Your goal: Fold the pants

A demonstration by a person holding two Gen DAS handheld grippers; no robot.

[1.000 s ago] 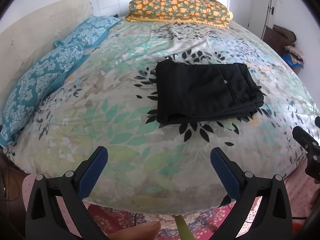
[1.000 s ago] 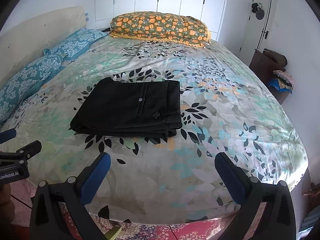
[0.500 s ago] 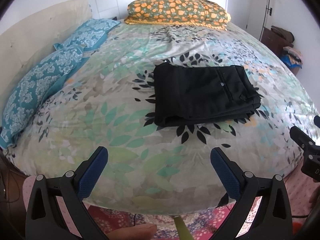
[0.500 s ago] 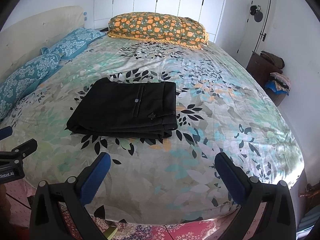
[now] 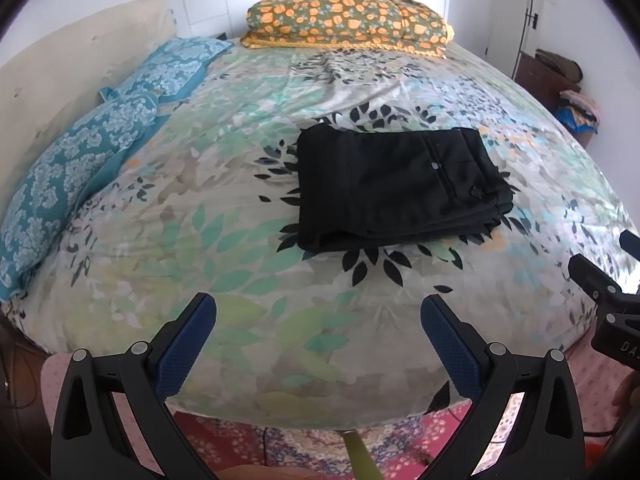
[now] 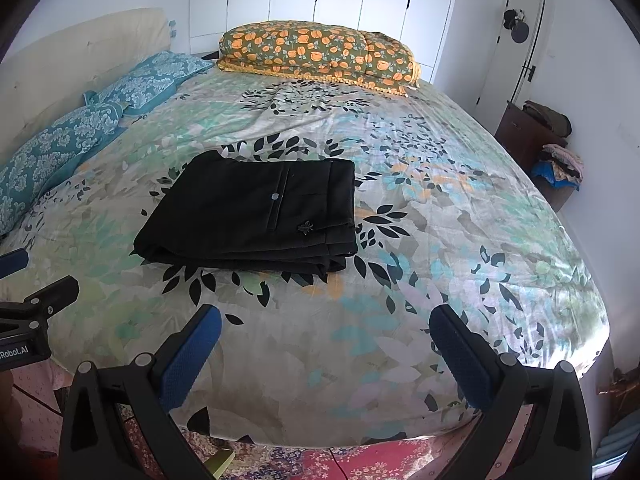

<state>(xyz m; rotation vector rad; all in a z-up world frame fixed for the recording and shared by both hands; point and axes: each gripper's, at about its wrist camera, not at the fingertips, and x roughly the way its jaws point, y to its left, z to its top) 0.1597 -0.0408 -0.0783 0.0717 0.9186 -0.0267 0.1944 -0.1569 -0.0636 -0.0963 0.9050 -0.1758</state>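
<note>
— What is on the bed [image 5: 248,208]?
— A leafy sheet, two blue pillows [image 5: 72,168] on the left, and a big orange flower pillow [image 6: 320,54] at the far end.
— And by the wall?
— A brown cabinet [image 6: 524,136] with clothes on top.

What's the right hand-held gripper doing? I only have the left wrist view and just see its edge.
Observer: The right hand-held gripper is open with nothing between its fingers. It hovers at the near edge of the bed, apart from the pants.
Operator: Where's my left one relative to it?
Observer: The right wrist view shows the left hand-held gripper at its left border, low by the bed's near side, also off the pants.
Operator: Anything right of the pants?
Observer: Only the sheet shows from the pants out to the bed's right side.
</note>
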